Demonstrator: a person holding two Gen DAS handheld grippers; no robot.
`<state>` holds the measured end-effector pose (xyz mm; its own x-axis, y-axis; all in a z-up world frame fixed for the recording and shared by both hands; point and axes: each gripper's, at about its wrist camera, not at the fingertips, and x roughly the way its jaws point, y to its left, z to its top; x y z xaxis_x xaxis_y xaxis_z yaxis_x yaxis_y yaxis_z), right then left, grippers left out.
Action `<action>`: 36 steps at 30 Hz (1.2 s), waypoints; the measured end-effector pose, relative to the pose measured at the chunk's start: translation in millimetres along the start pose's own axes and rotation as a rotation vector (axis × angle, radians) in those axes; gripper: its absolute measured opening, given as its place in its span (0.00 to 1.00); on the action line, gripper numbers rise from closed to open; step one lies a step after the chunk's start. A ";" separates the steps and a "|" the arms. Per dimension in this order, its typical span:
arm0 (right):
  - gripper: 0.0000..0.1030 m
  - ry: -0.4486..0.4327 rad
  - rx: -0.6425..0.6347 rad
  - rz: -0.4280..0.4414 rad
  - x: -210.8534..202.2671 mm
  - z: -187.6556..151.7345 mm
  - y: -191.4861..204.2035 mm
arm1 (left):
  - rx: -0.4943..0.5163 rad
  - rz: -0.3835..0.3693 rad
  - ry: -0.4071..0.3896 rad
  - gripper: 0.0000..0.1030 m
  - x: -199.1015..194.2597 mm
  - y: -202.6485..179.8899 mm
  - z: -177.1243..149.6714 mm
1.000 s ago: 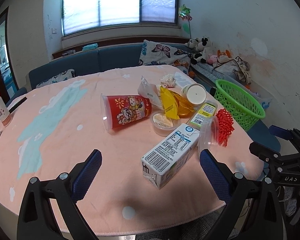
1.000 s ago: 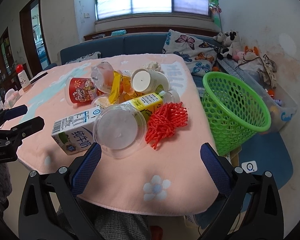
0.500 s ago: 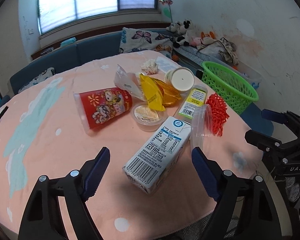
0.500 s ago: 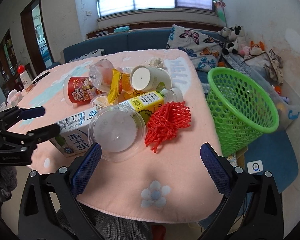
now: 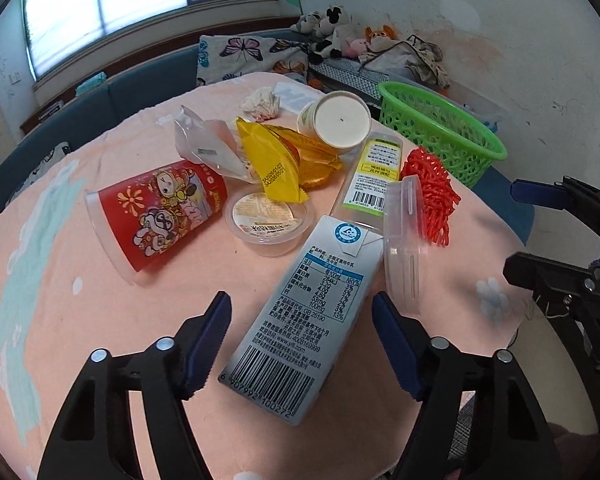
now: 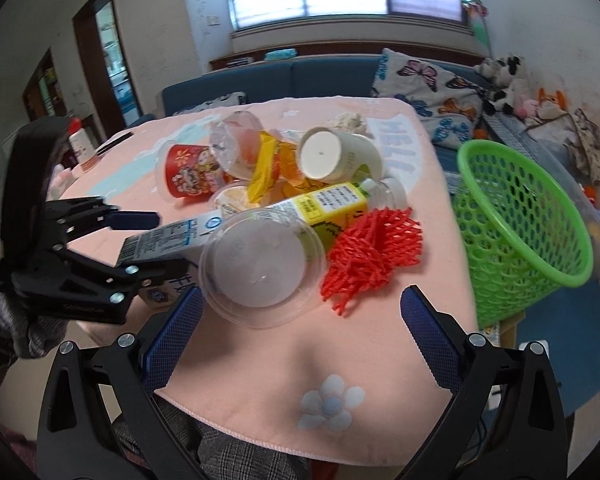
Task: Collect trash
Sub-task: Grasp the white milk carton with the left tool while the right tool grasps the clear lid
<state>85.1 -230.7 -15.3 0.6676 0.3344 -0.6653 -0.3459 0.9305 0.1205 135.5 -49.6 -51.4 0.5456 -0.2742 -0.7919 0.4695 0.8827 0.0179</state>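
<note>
The left claw straddles the near end of the milk carton, which lies flat on the pink-clothed bench at the near edge of the litter pile; its jaws are closing, the carton between them, and the blue pads do not yet press its sides, so it counts as released. A clear plastic lid leans against the carton at about two o'clock from the claw, and a sealed jelly cup sits just beyond at twelve o'clock. The right claw hangs released over the near bench edge, grasping nothing. The green basket stands off the bench at two o'clock from the right claw. In my judgement the step in hand is the grasp of the carton. To do it well, centre both pads on the long side walls, close squarely without crushing, and lift straight up so the leaning lid slides off rather than being dragged along.
</note>
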 end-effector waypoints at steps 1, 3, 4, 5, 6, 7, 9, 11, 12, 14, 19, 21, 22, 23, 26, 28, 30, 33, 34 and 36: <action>0.95 0.001 -0.015 0.008 1.2 0.0 1.6 | 0.003 -0.014 0.004 0.65 2.4 1.2 0.9; 0.95 0.009 -0.042 0.019 4.3 0.2 4.5 | 0.006 -0.029 0.008 0.64 4.8 1.7 1.4; 0.95 0.017 -0.049 0.032 6.6 0.3 5.1 | 0.007 -0.038 0.011 0.63 7.0 2.3 2.1; 0.95 0.021 -0.055 0.045 8.6 0.5 5.8 | 0.007 -0.045 0.014 0.63 8.4 2.9 2.1; 0.95 0.024 -0.064 0.056 10.5 0.8 6.5 | 0.010 -0.051 0.016 0.63 9.8 2.6 2.2; 0.96 0.025 -0.076 0.059 12.1 0.9 7.6 | 0.017 -0.057 0.018 0.63 11.3 1.6 2.7; 0.96 0.031 -0.102 0.070 16.5 1.4 9.6 | 0.033 -0.058 0.018 0.59 13.6 -1.1 2.8; 0.96 0.035 -0.109 0.084 19.8 1.9 9.4 | 0.039 -0.067 0.015 0.52 14.8 -2.3 3.5; 0.96 0.036 -0.113 0.095 21.6 2.3 9.4 | 0.036 -0.072 0.013 0.50 14.4 -1.9 3.5; 0.96 0.036 -0.118 0.110 24.1 3.3 8.8 | 0.023 -0.087 0.011 0.40 14.9 0.0 4.6; 0.96 0.036 -0.146 0.128 28.6 4.0 10.8 | -0.004 -0.082 -0.003 0.38 13.0 5.7 4.3; 0.96 0.040 -0.157 0.132 32.5 4.1 13.3 | -0.024 -0.076 -0.011 0.38 10.2 9.4 4.2; 0.96 0.040 -0.160 0.134 34.4 4.3 14.5 | -0.042 -0.075 -0.017 0.38 8.3 12.9 4.2; 0.96 0.045 -0.165 0.135 37.6 4.4 15.4 | -0.052 -0.074 -0.021 0.38 6.6 15.4 4.1; 0.96 0.053 -0.194 0.141 45.0 5.9 20.5 | -0.082 -0.065 -0.037 0.38 1.1 23.0 2.3; 0.96 0.053 -0.229 0.125 50.0 7.5 25.8 | -0.095 -0.061 -0.041 0.38 -2.2 25.8 -0.2; 0.96 0.056 -0.252 0.120 55.5 9.7 28.7 | -0.102 -0.058 -0.042 0.38 -3.9 28.1 -2.0; 0.96 0.055 -0.271 0.116 62.1 12.6 30.7 | -0.113 -0.053 -0.047 0.38 -6.9 30.8 -3.9; 0.96 0.057 -0.271 0.118 64.1 13.5 30.1 | -0.116 -0.051 -0.048 0.38 -7.5 31.7 -4.1; 0.96 0.060 -0.276 0.125 67.9 15.3 29.0 | -0.122 -0.051 -0.051 0.38 -8.7 33.6 -5.0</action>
<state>130.4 -178.7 -45.7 0.5717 0.4265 -0.7009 -0.5942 0.8043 0.0048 143.0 -15.7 -46.9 0.5593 -0.3357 -0.7580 0.4112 0.9063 -0.0980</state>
